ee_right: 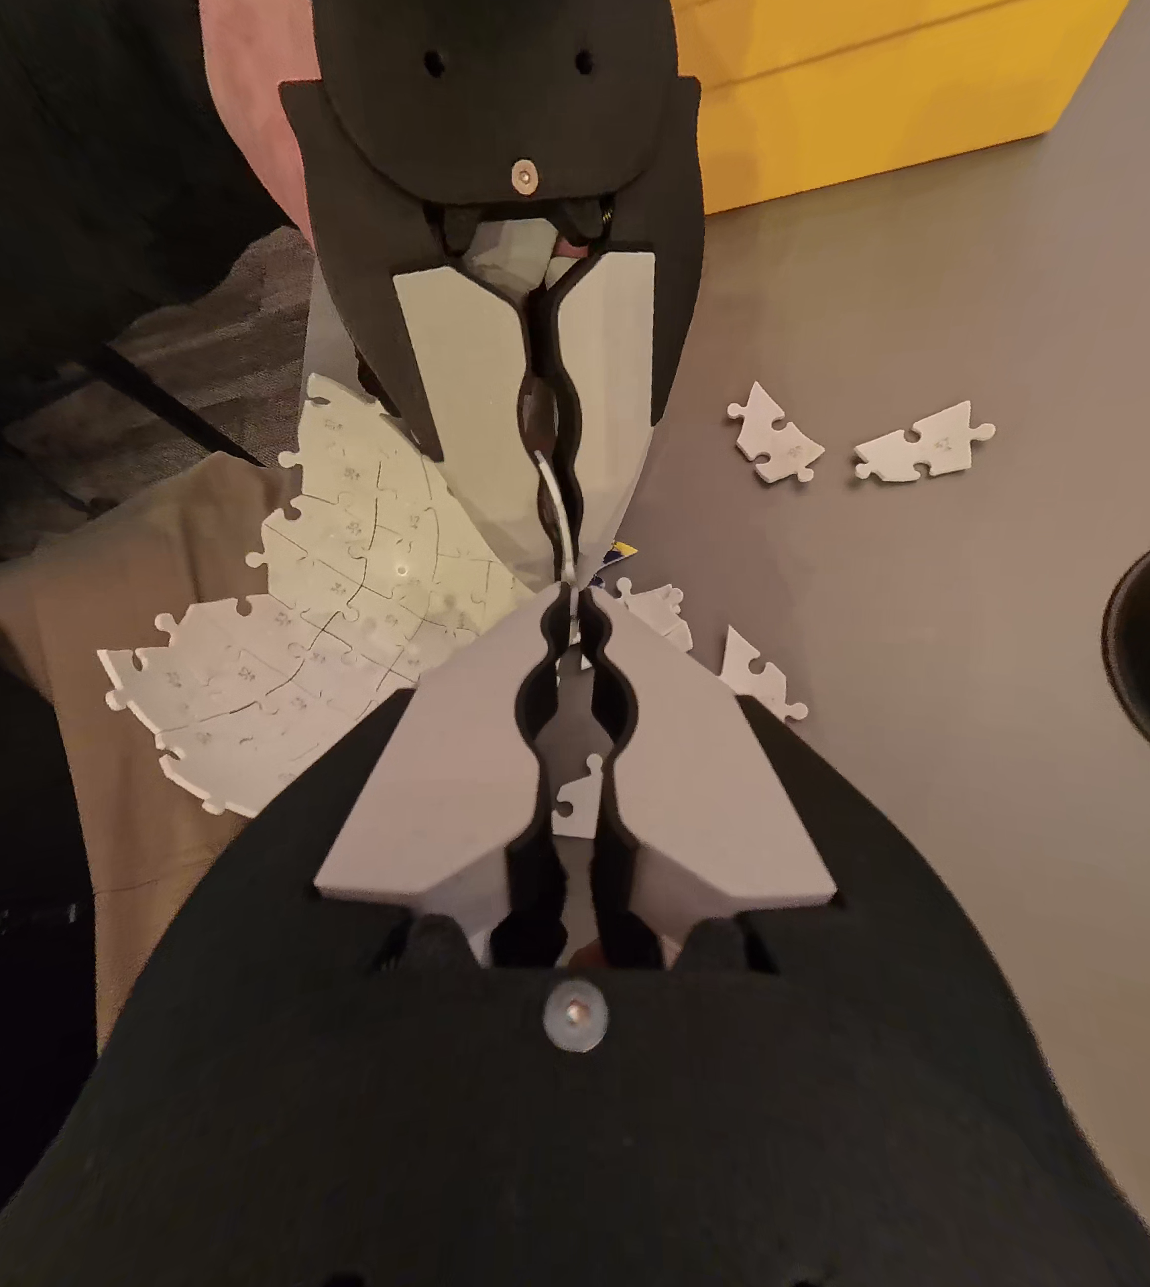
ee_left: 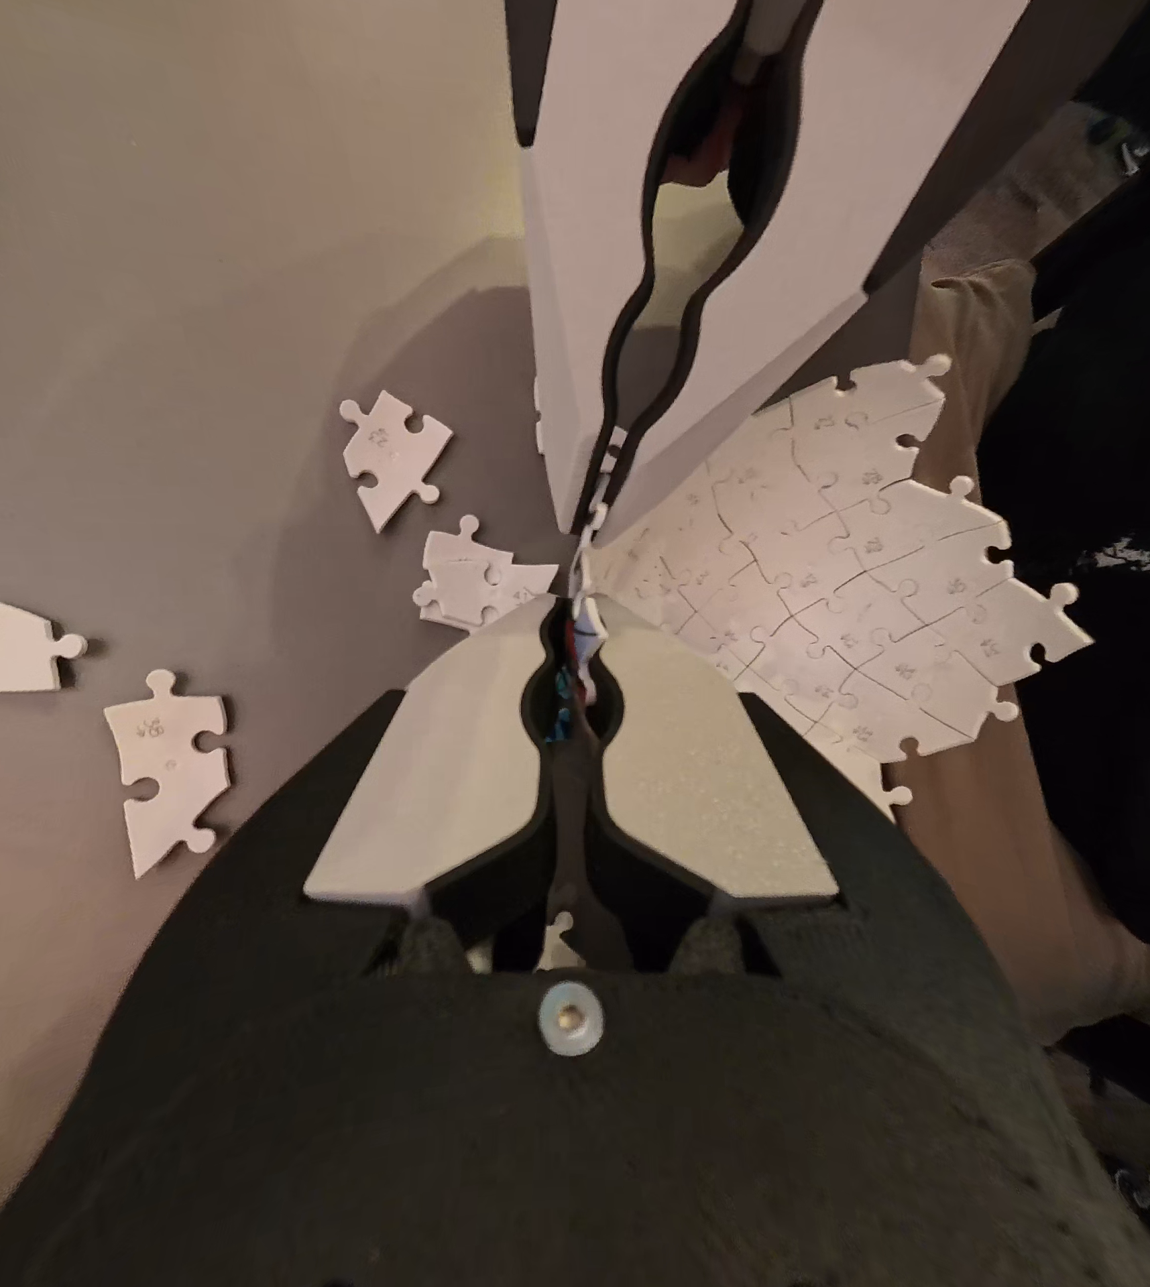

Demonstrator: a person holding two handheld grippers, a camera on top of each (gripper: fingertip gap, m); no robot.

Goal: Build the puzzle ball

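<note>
Two tools meet tip to tip: the left tool (ee_left: 575,613) and right tool (ee_right: 570,606) are each closed on an edge of the curved puzzle shell (ee_left: 857,592), held partly past the tabletop (ee_left: 209,313) edge. Light, thin and easily unclipped, it is best gripped at its rim.

Grey table (ee_left: 175,313) carries loose white puzzle pieces (ee_left: 396,456).

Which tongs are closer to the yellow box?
Left. The left tongs are between the yellow box and the right tongs, which meet them tip to tip on a puzzle piece.
</note>
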